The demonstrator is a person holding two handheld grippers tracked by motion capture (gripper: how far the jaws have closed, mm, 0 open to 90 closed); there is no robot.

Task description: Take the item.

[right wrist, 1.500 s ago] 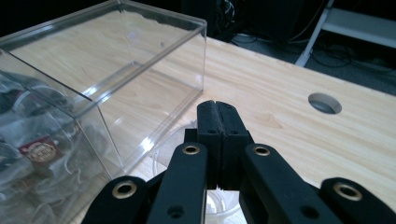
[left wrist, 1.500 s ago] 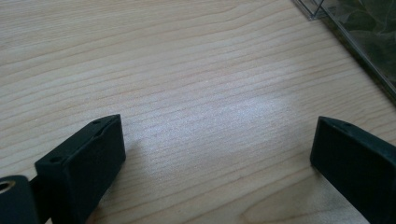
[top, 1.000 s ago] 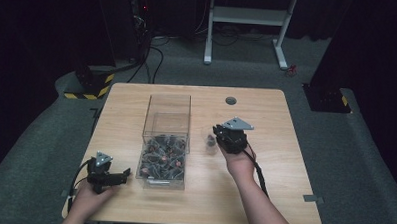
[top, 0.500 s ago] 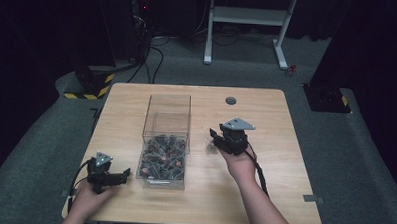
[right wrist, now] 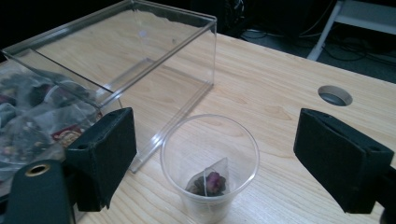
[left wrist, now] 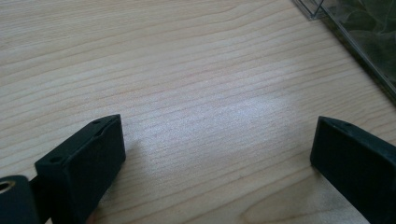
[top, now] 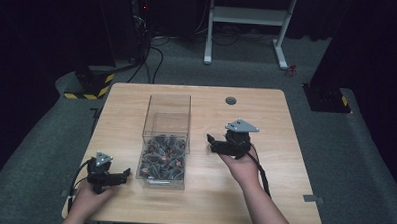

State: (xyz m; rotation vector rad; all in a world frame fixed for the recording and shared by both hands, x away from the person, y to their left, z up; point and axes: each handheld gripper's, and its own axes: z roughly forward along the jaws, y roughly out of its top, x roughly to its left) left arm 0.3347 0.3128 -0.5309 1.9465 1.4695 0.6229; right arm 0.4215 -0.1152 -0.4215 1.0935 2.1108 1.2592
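From my end, the clear cup (right wrist: pixel 209 164) between the right gripper's (right wrist: pixel 236 161) jaws gets chopped off by the bottom edge of the right gripper view, so I can't see its base on the bench (right wrist: pixel 280 107). The sachet (right wrist: pixel 211 181) inside it is blurry through the plastic; something reddish in there, can't tell what exactly. Left of those jaws, the clear box (right wrist: pixel 140 56) runs off the frame and its packets (right wrist: pixel 37 126) are a smeary jumble. In the high view the cup is too small to pick out. Ahead and right of the left gripper's (left wrist: pixel 217 158) jaws, just a corner of the box (left wrist: pixel 359 42) shows, contents a greenish blur.
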